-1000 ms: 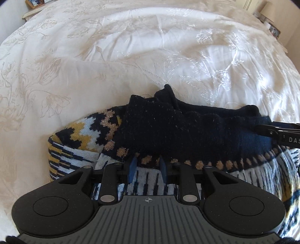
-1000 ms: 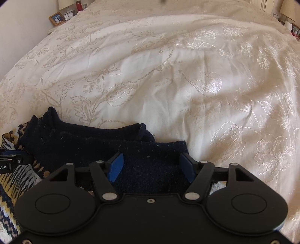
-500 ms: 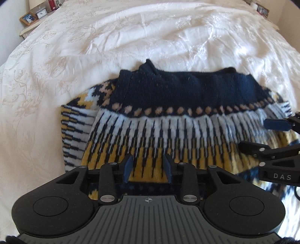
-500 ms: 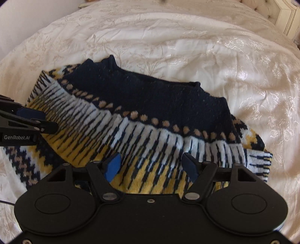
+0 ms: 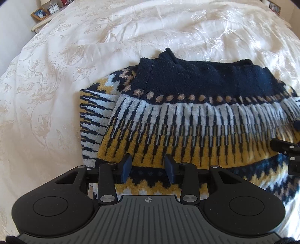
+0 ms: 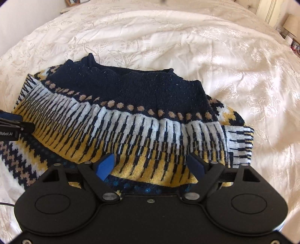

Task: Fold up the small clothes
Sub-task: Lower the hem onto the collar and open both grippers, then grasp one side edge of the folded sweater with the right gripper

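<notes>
Navy, yellow and white patterned knit sweater (image 5: 187,120) lies folded on cream floral bedspread (image 5: 56,93); my left tongs (image 5: 149,169) and right tongs (image 6: 151,165) released, hovering above near edge; risk: loose upper layer slips, fold opens.

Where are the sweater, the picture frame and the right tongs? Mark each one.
sweater (image 5: 187,120): left wrist view, on the white-and-navy striped band.
picture frame (image 5: 39,13): left wrist view, on the photo, top left corner.
right tongs (image 6: 151,165): right wrist view, midway between the open blue fingertips.
</notes>
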Demonstrator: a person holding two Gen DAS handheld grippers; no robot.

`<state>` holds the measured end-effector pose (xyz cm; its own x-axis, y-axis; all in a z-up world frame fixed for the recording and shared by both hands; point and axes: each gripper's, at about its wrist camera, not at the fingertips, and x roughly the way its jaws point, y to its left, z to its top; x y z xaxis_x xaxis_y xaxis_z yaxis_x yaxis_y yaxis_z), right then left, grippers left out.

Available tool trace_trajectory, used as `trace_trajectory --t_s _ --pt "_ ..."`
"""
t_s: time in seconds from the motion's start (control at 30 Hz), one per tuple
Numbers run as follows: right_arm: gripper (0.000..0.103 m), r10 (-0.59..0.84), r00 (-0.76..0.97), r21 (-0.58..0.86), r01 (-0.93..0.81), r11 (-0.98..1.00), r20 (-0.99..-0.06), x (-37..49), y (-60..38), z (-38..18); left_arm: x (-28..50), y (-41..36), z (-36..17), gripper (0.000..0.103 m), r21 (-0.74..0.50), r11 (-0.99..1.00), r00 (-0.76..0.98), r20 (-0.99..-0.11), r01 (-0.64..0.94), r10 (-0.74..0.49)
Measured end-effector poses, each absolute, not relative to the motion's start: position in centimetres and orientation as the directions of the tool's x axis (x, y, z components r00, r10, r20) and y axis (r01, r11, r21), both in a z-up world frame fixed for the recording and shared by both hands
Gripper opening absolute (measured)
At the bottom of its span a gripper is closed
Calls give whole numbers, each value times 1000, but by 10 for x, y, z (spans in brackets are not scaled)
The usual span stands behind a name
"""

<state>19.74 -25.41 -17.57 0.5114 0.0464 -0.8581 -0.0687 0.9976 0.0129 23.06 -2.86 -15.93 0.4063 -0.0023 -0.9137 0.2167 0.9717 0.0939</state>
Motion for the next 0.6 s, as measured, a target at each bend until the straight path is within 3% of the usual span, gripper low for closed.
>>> trace_trajectory --t_s 0.33,0.6 --pt "86 4 495 49 77 996 -869 138 -290 -164 204 -70 -155 38 3 952 394 -911 305 -123" --pt "87 22 469 138 214 967 -883 111 -323 -168 208 -85 -184 42 62 945 370 -927 322 -66"
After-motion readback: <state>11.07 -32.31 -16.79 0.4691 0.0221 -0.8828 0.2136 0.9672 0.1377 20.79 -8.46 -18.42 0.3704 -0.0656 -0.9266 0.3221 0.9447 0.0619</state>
